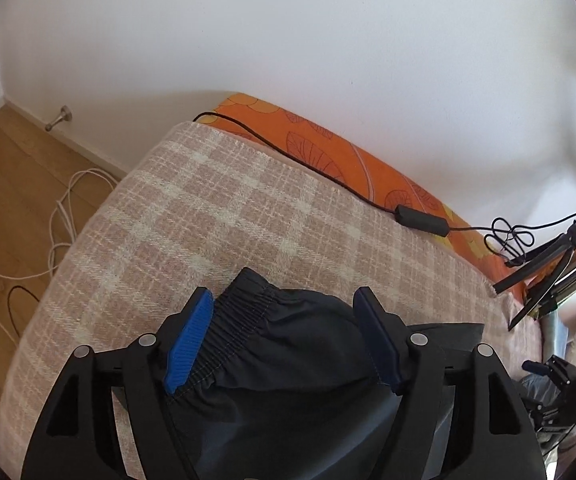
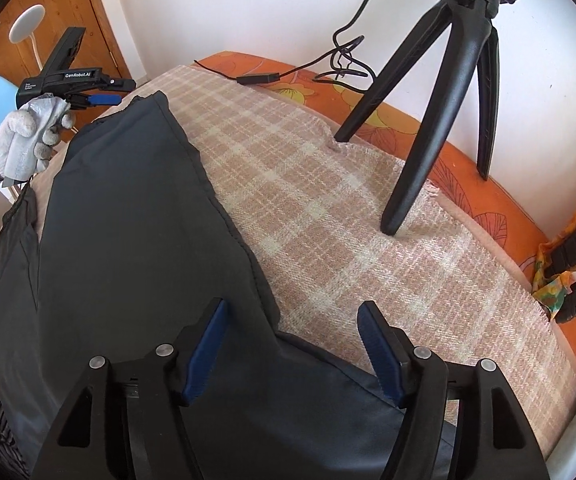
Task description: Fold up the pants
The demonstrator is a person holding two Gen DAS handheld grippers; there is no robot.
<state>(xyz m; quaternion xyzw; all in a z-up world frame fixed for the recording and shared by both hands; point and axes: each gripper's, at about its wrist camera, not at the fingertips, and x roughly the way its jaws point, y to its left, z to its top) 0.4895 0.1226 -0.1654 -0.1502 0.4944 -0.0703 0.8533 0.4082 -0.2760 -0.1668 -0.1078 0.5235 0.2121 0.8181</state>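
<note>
Dark navy pants [image 2: 128, 220] lie stretched along the plaid blanket [image 2: 347, 220] on the bed. Their elastic waistband [image 1: 240, 328] lies between the jaws of my left gripper [image 1: 284, 300], which is open just above it. My right gripper [image 2: 291, 312] is open over the other end of the pants, with the fabric edge between the fingers. In the right wrist view the left gripper [image 2: 104, 92] shows at the far end, held by a gloved hand [image 2: 24, 140].
A black tripod [image 2: 439, 92] stands on the blanket near the wall. A black cable with an adapter [image 1: 423, 220] runs along the orange sheet [image 1: 327, 148]. White cords [image 1: 64, 216] lie on the wooden floor at the left.
</note>
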